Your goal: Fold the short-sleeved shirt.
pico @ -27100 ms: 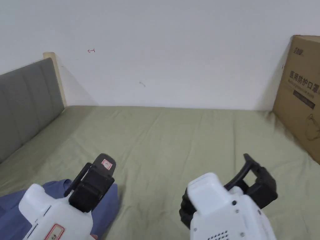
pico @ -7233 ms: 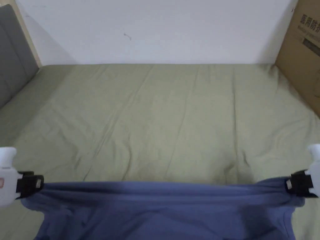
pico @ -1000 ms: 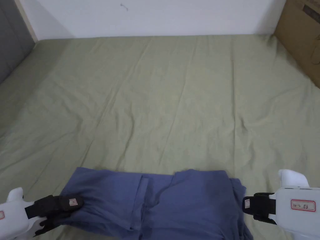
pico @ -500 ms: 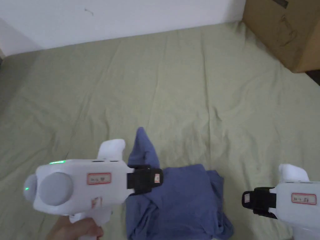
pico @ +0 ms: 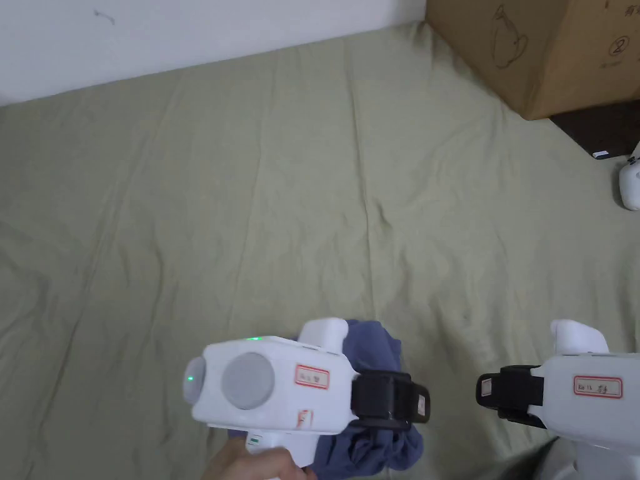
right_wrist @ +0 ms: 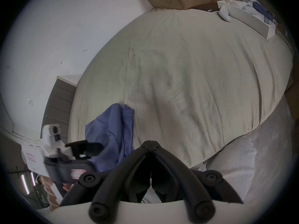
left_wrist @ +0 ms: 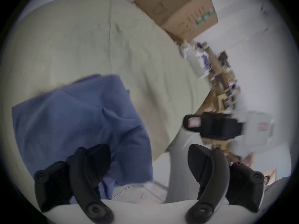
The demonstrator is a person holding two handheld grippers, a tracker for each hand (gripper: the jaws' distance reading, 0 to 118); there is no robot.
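- The left gripper hangs over the near edge of the bed sheet, held from below by a hand. In the left gripper view its jaws stand wide apart with nothing between them.
- The blue shirt lies bunched on the sheet directly under and behind the left gripper, its heap spreading to that gripper's left. One jaw appears to rest against the cloth, though the blur there makes contact hard to judge.
- The right gripper sits just to the right of the left one, tip facing tip with a strip of bare sheet between them. In the right gripper view its jaws meet at the tips and grip nothing.
- The shirt sits to the left of the right gripper, apart from it.
- A cardboard box stands well beyond the right gripper, at the far right corner of the bed.
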